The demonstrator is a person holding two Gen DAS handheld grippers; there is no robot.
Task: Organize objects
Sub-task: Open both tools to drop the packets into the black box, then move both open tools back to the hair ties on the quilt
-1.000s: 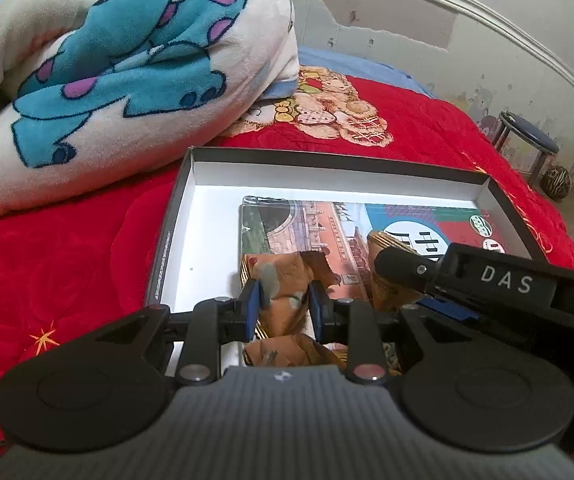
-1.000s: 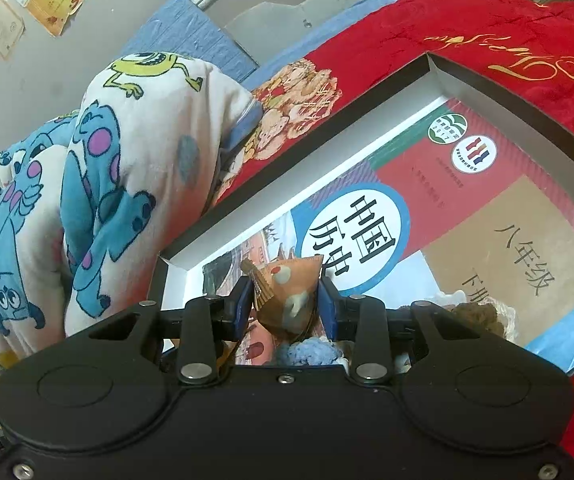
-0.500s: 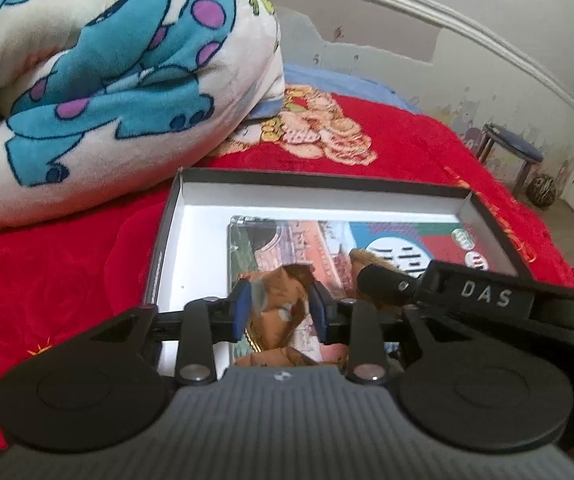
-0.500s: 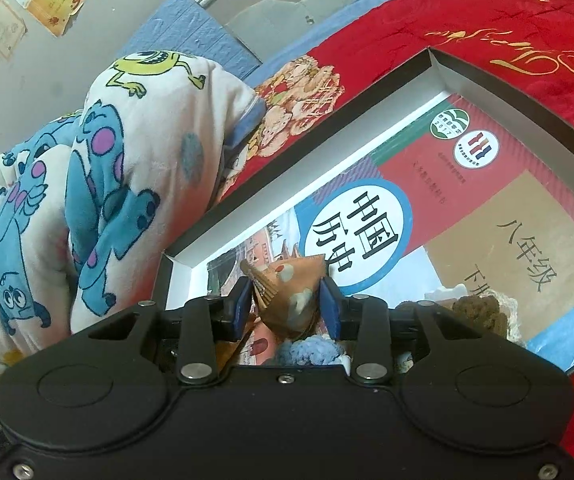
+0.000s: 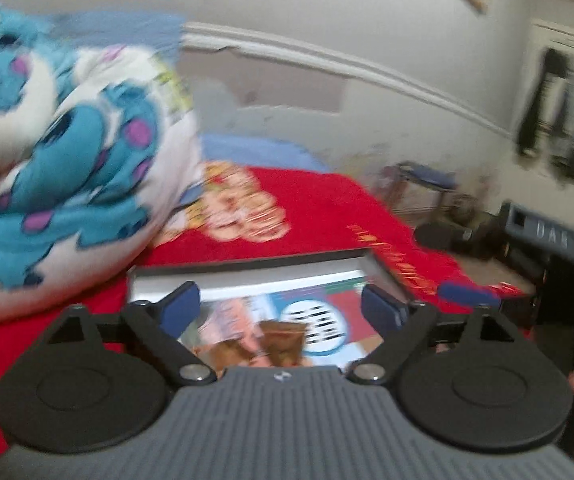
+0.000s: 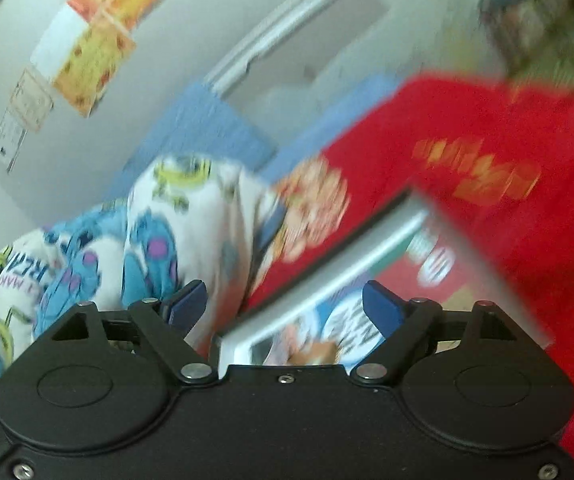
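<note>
The brown patterned cloth [image 5: 281, 340] is lying crumpled in the box [image 5: 247, 266], on top of the book [image 5: 319, 320] with the blue and white circle on its cover, pretty much dead center at the bottom edge of the left wrist view. The left gripper [image 5: 281, 308] hangs above it with its jaws opening, already spread wide, and nothing is pinched between them (the cloth sits below, not touched by the pads). The right gripper [image 6: 285, 304] is doing the same thing, jaws opening wide over the box corner, nothing gripped. At 10 o'clock from the box there's the monster-print blanket [image 5: 71, 168]. Everything rests on a red bedspread [image 5: 319, 208]. Both views are blurry.
</note>
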